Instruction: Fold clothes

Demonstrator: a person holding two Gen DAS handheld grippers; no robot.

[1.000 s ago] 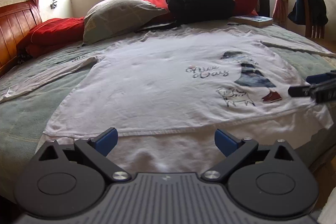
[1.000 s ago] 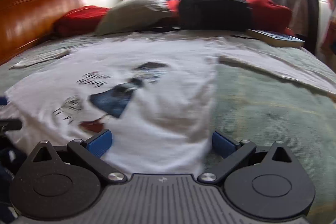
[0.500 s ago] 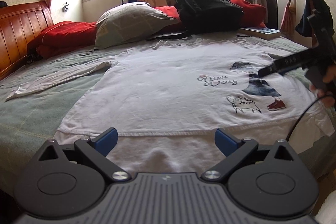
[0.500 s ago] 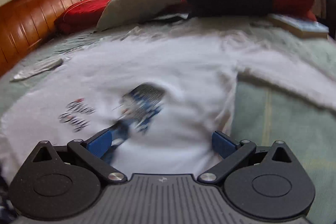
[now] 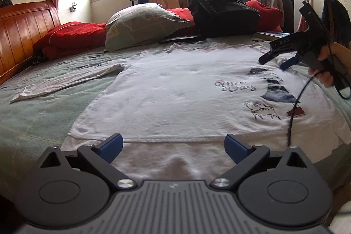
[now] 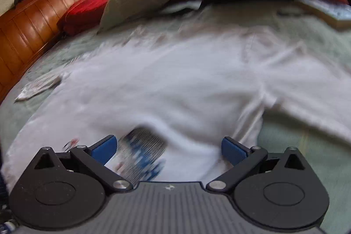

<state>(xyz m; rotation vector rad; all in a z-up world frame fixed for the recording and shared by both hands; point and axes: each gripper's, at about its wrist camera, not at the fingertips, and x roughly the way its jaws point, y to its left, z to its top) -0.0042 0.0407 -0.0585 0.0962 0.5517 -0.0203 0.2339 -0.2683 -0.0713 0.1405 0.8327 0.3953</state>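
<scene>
A white long-sleeved shirt (image 5: pixel 175 89) with a "Nice Day" print lies flat on the green bedspread, sleeves spread to both sides. My left gripper (image 5: pixel 174 147) is open just above the shirt's near hem, holding nothing. A hand (image 5: pixel 329 63) carries my right gripper (image 5: pixel 275 61) over the shirt's right shoulder area, with its jaws apart. In the blurred right wrist view the same right gripper (image 6: pixel 167 149) is open above the shirt (image 6: pixel 175 84), close to the blue print and the right armpit.
A wooden headboard (image 5: pixel 22 30) stands at the left. A red blanket (image 5: pixel 74 36), a grey pillow (image 5: pixel 142 25), a black backpack (image 5: pixel 219 8) and a book (image 6: pixel 329 10) lie along the far side. A cable (image 5: pixel 294 111) hangs across the shirt.
The right gripper has risen from the shirt's lower right hem and moved up toward the right shoulder and sleeve. My left gripper has lifted slightly and stays open.
</scene>
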